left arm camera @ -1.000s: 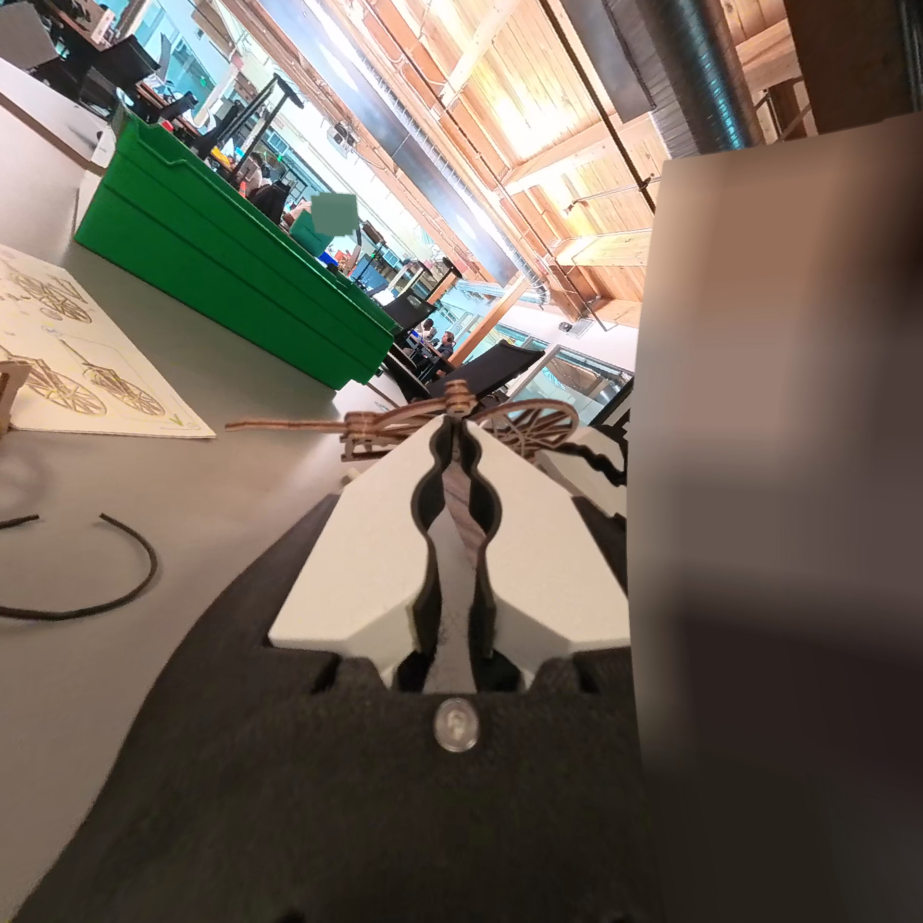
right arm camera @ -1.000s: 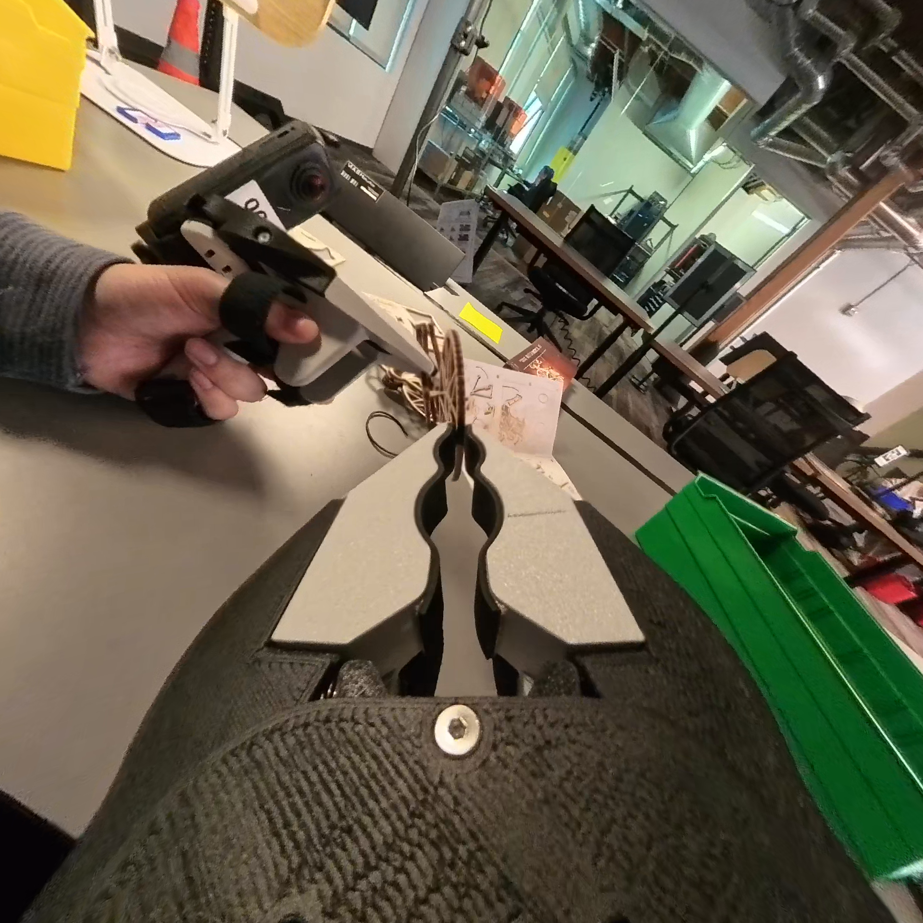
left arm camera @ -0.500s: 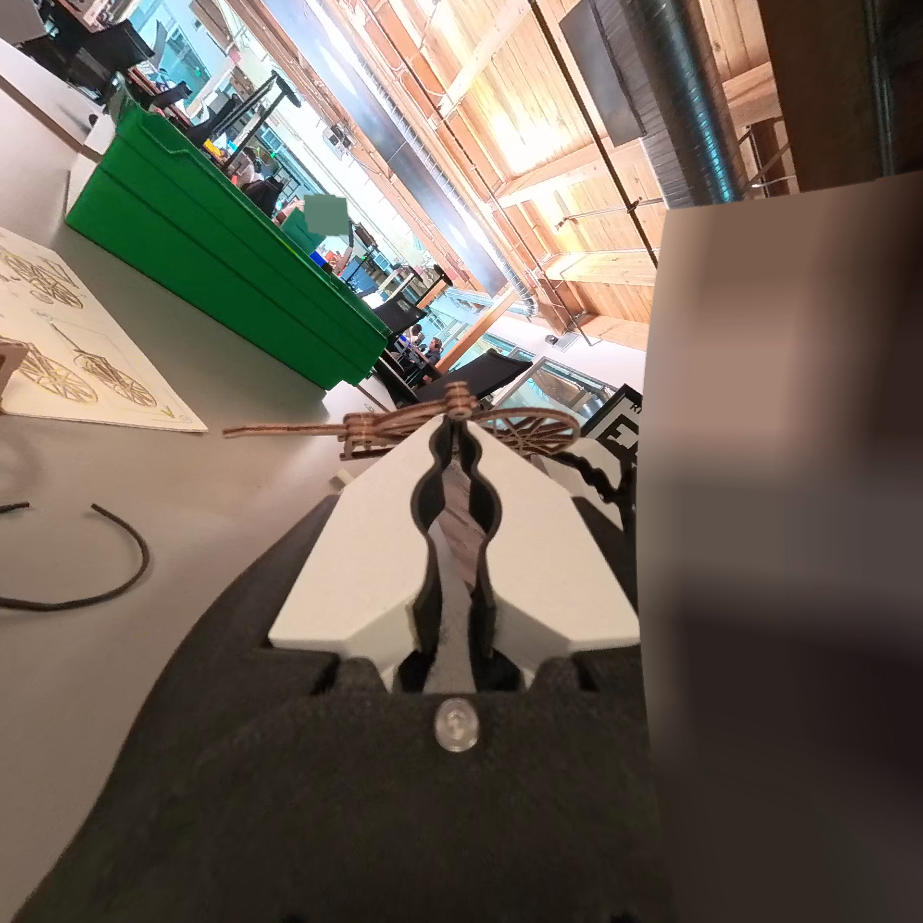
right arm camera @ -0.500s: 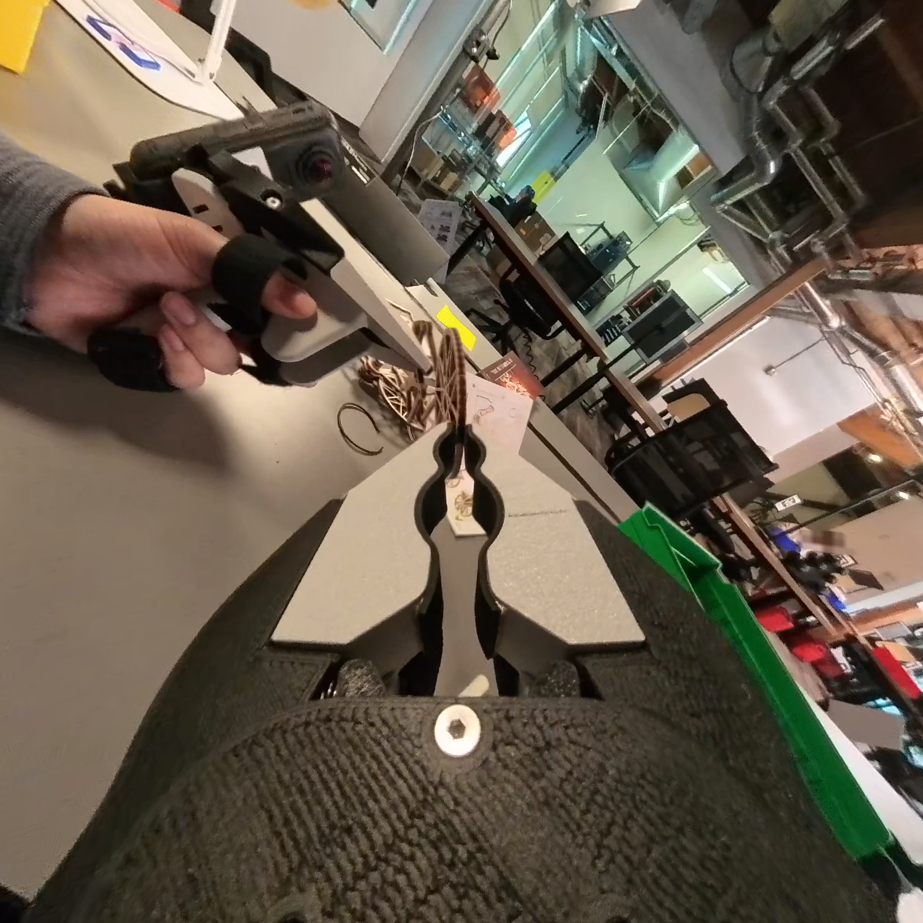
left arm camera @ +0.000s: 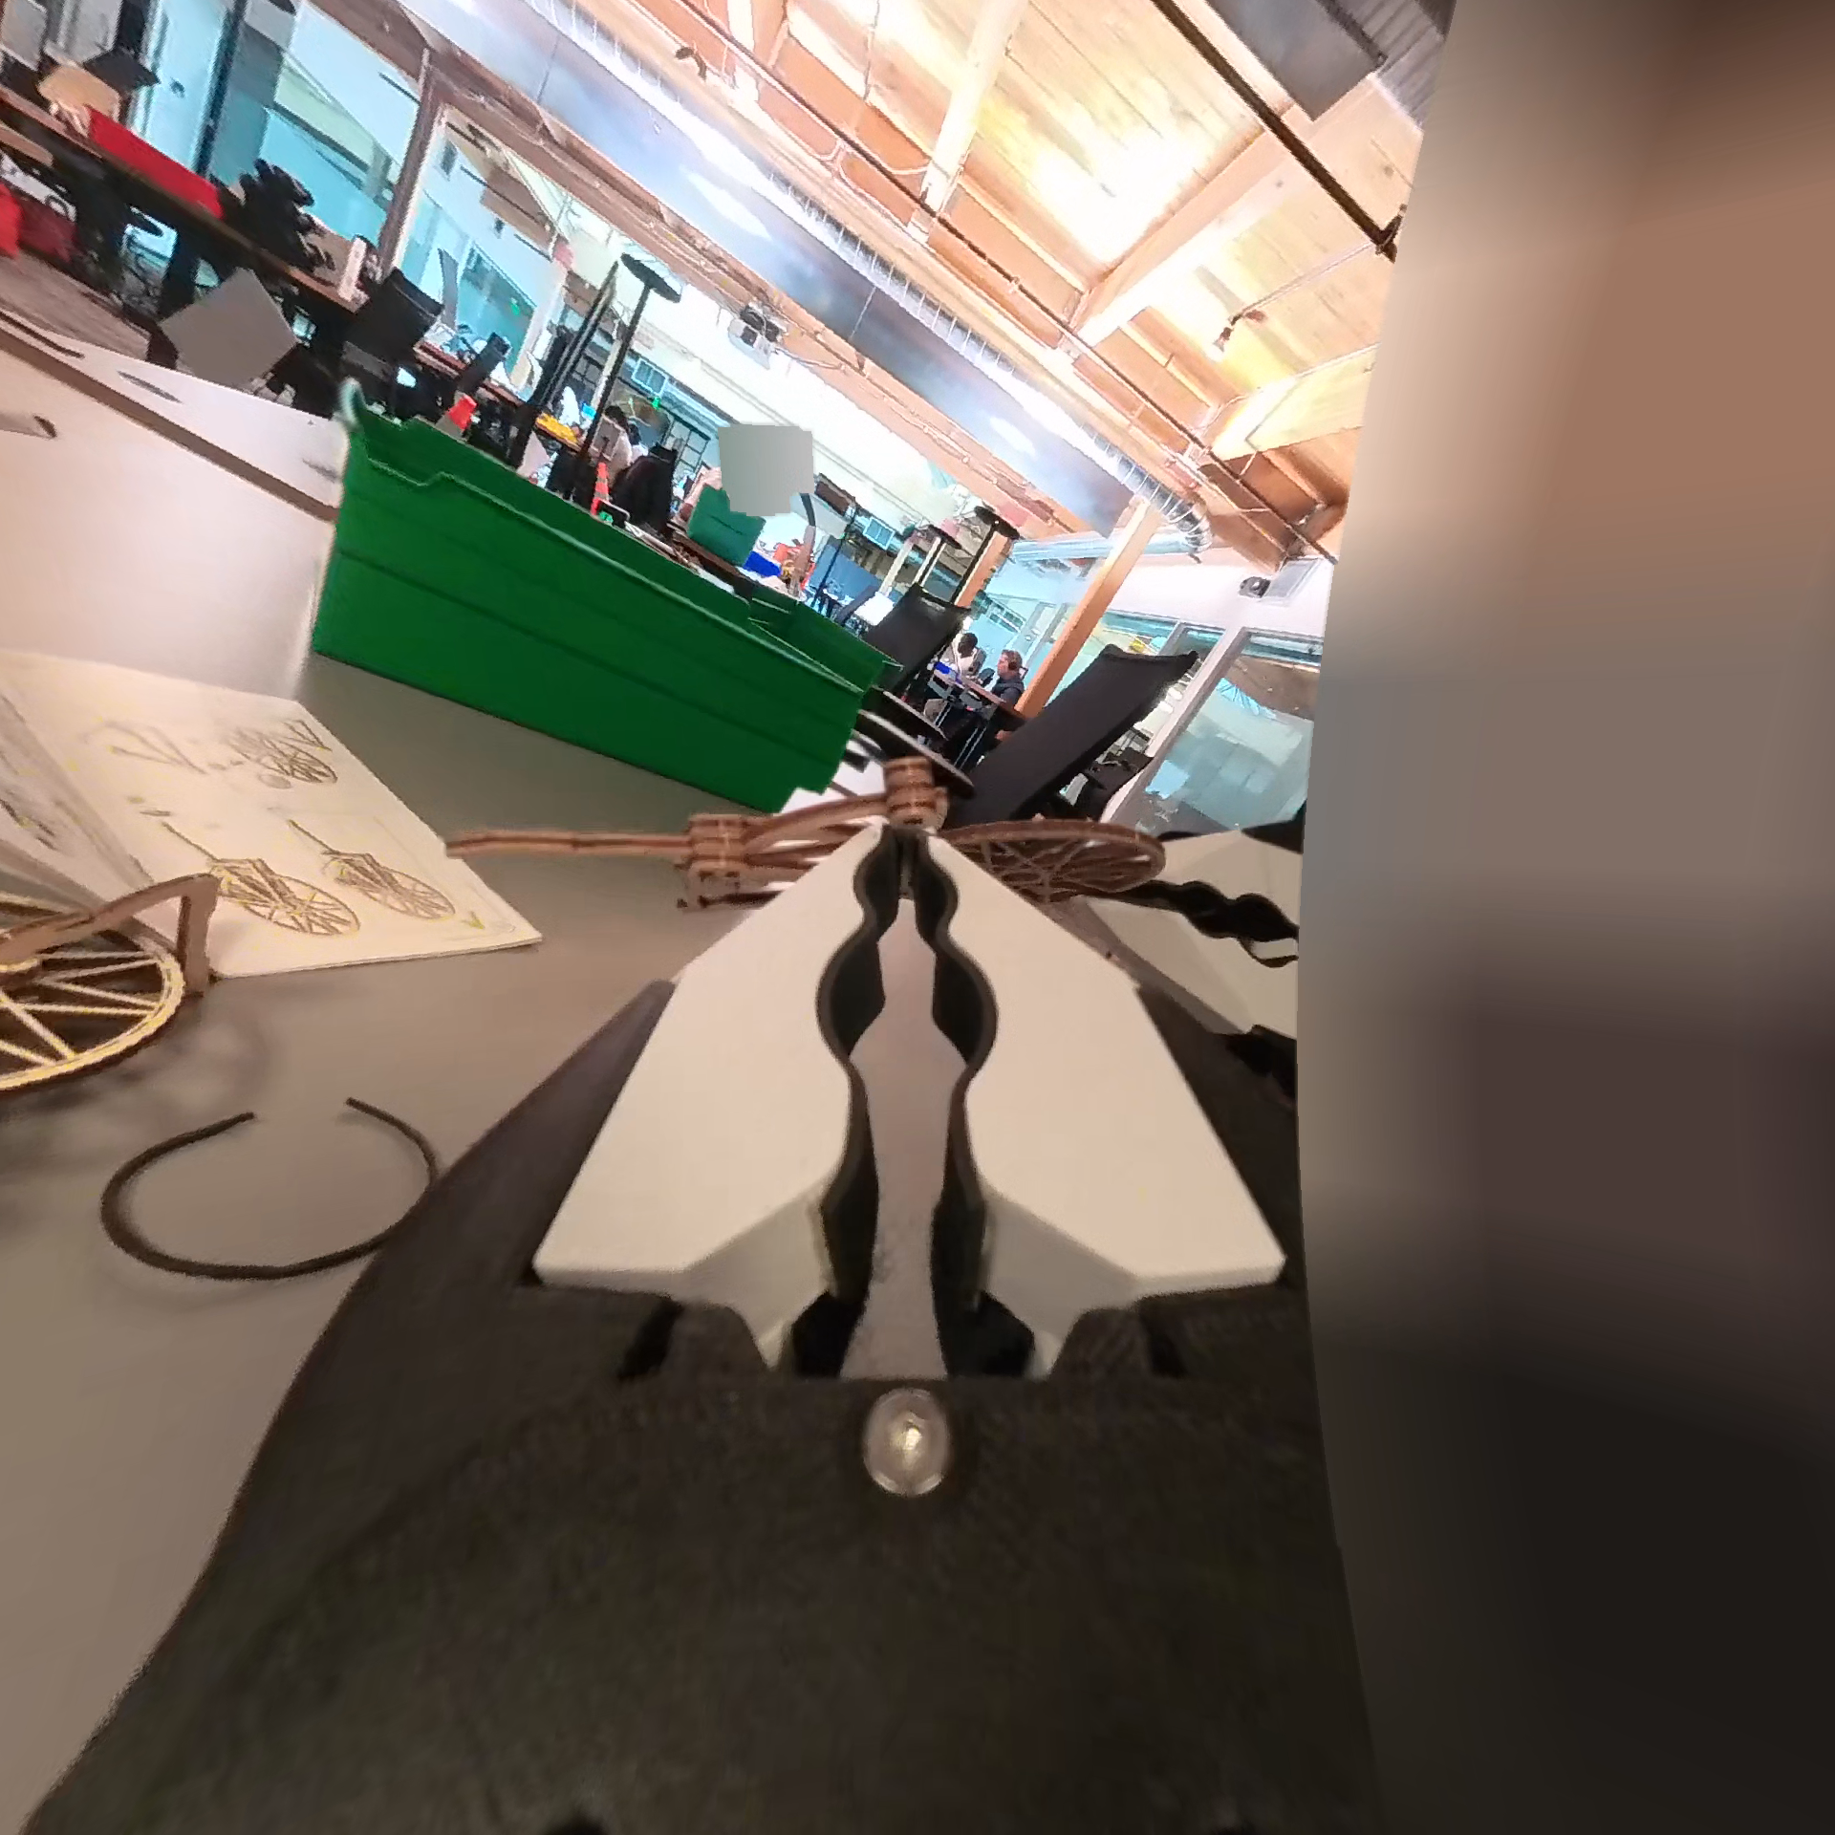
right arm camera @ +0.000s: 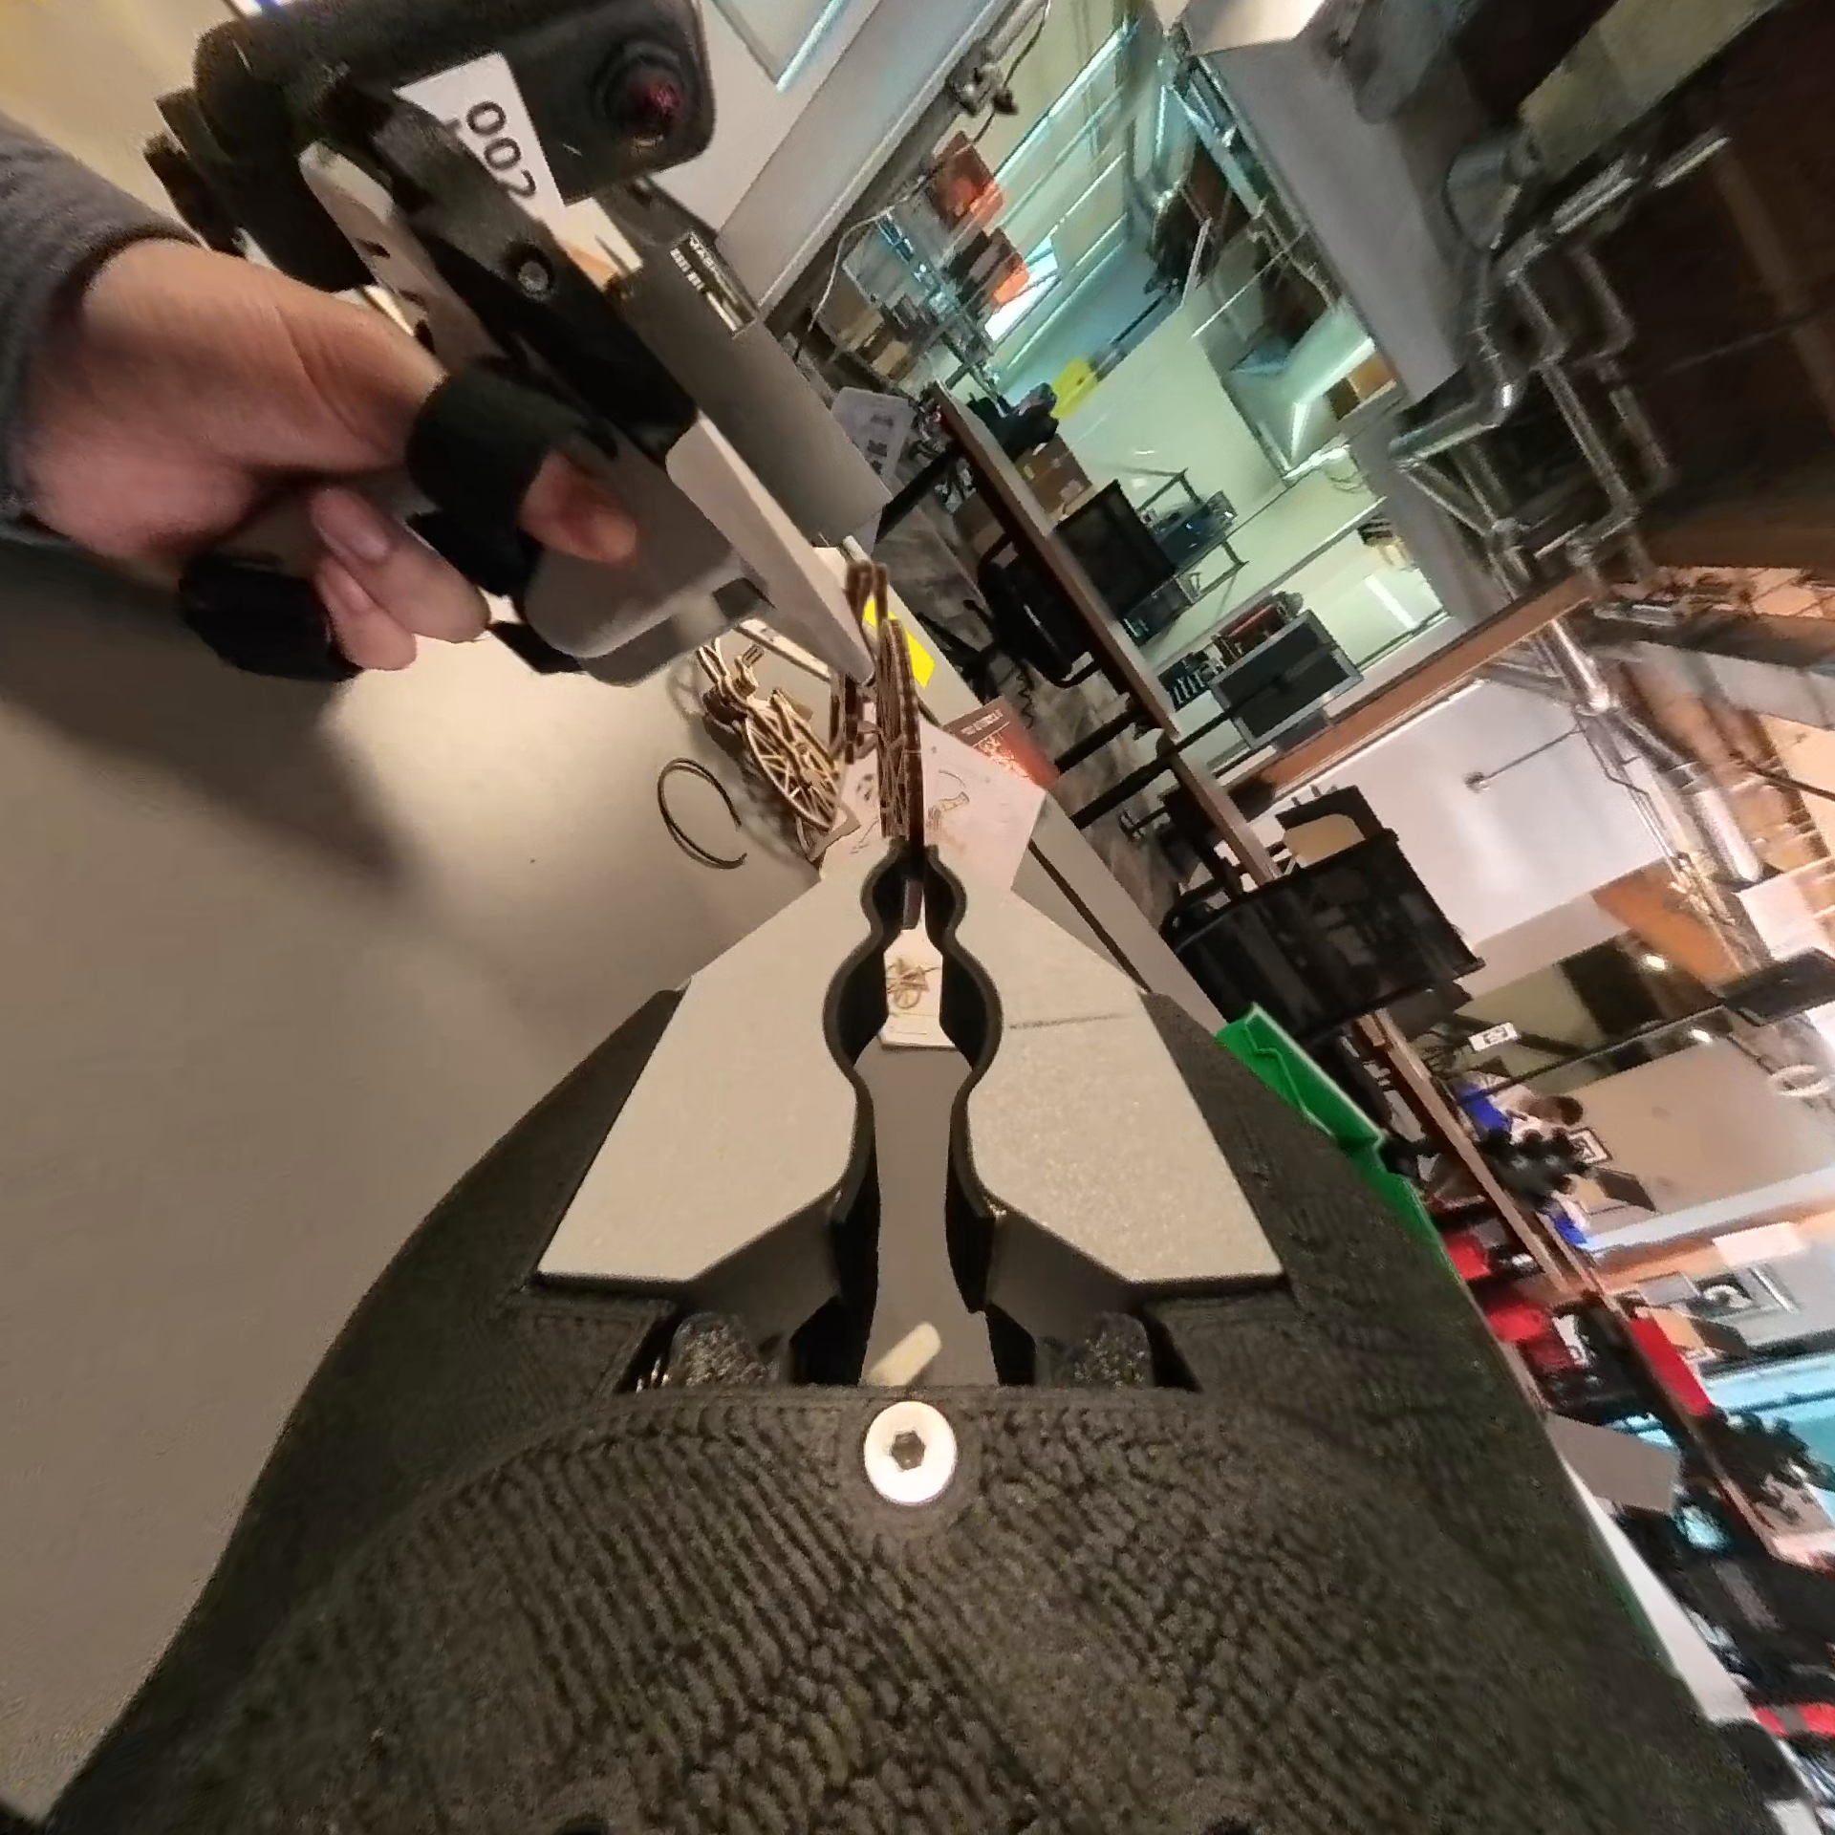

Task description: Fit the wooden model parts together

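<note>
In the left wrist view, the left gripper point(left arm camera: 909, 844) fills the foreground, its white fingers point(left arm camera: 755, 1072) pressed together at the tips on a small hub of the wooden model point(left arm camera: 794, 849), a brown spoked-wheel cart with a long shaft reaching leftward, held above the grey table point(left arm camera: 397, 1291). Just to the left of the fingers, a thin black ring point(left arm camera: 268, 1192), open at the top, lies flat on the table. Beyond it sits a loose wooden wheel point(left arm camera: 70, 993) with a curved piece standing at its edge, touching the near corner of an instruction sheet point(left arm camera: 258, 804) printed with wheel drawings. Farther back, stacked green bins point(left arm camera: 556, 635) rest on the table. To the right of the model, part of the right gripper shows at the edge of a blurred patch. In the right wrist view, the right gripper point(right arm camera: 909, 869) has its grey fingers point(right arm camera: 735, 1092) closed on the lower edge of the same model point(right arm camera: 894, 735), seen here edge-on and upright. Just beyond, the left gripper point(right arm camera: 856, 655), held by a hand point(right arm camera: 248, 477) in a grey sleeve, grips the model from the upper left. Behind them on the table lie the loose wheel point(right arm camera: 784, 765), the ring point(right arm camera: 700, 809) and the sheet point(right arm camera: 973, 804).
</note>
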